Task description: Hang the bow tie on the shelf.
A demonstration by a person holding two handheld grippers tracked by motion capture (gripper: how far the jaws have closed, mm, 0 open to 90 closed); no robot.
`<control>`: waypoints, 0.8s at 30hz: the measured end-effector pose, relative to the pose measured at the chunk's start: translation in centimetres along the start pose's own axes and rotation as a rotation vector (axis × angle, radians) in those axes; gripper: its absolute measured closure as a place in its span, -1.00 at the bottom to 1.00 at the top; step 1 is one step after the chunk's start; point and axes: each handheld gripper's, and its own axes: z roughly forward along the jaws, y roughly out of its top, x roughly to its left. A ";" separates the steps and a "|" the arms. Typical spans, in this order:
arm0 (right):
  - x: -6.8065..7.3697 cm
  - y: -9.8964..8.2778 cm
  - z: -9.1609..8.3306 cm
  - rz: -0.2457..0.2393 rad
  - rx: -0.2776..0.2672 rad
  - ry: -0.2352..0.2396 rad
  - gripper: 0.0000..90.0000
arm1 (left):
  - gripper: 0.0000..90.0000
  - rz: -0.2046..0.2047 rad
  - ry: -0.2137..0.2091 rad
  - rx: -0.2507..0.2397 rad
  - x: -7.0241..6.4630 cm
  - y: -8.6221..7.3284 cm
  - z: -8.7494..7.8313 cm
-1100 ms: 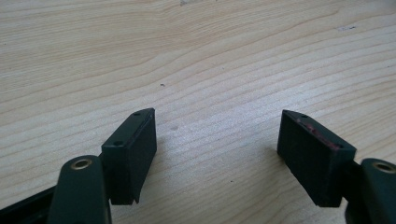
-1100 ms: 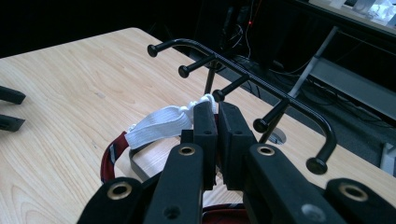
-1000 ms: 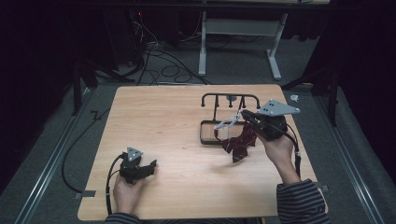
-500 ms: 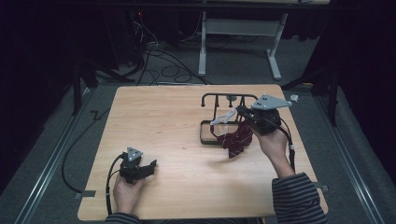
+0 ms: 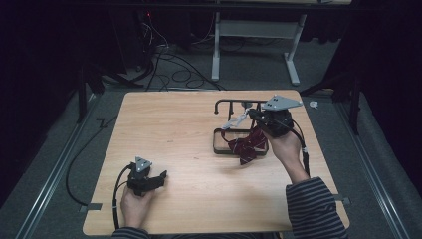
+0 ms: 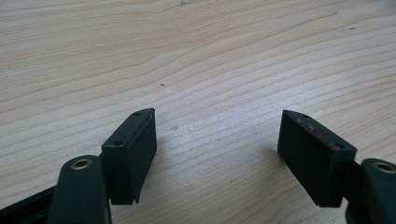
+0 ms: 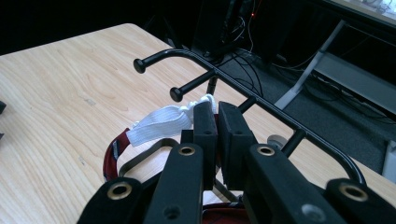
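Observation:
A dark red patterned bow tie [image 5: 248,146] hangs over the base of a black metal hook rack [image 5: 217,142] at the table's right. Its white strap [image 5: 235,121] runs up to my right gripper [image 5: 254,115], which is shut on the strap just beside the rack's top bar. In the right gripper view the jaws are pressed together at the gripper [image 7: 217,115], the white strap [image 7: 158,123] trails out to the left, and the rack's knobbed hooks [image 7: 176,94] stand close behind it. My left gripper [image 5: 158,177] rests open on the wood near the front left, with bare table between its pads [image 6: 132,144].
The wooden table [image 5: 169,129] stands on a dark floor with cables [image 5: 164,59] and a desk frame [image 5: 251,35] beyond its far edge. A small white object [image 5: 313,104] lies past the right corner.
My right gripper has carried the strap up and back toward the rack's top bar, and the bow tie has followed it onto the rack's base. The left gripper has stayed put.

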 end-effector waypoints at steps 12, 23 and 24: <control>-0.8 0.7 1.2 0.014 0.017 -0.017 0.97 | -0.36 -0.001 -0.002 0.000 0.0 0.0 0.0; -1.6 1.0 2.5 0.029 0.042 -0.036 0.97 | -0.36 -0.002 -0.001 -0.001 0.0 0.0 0.0; -1.6 0.9 2.6 0.030 0.046 -0.035 0.97 | -0.36 -0.002 -0.002 -0.001 0.0 0.0 0.0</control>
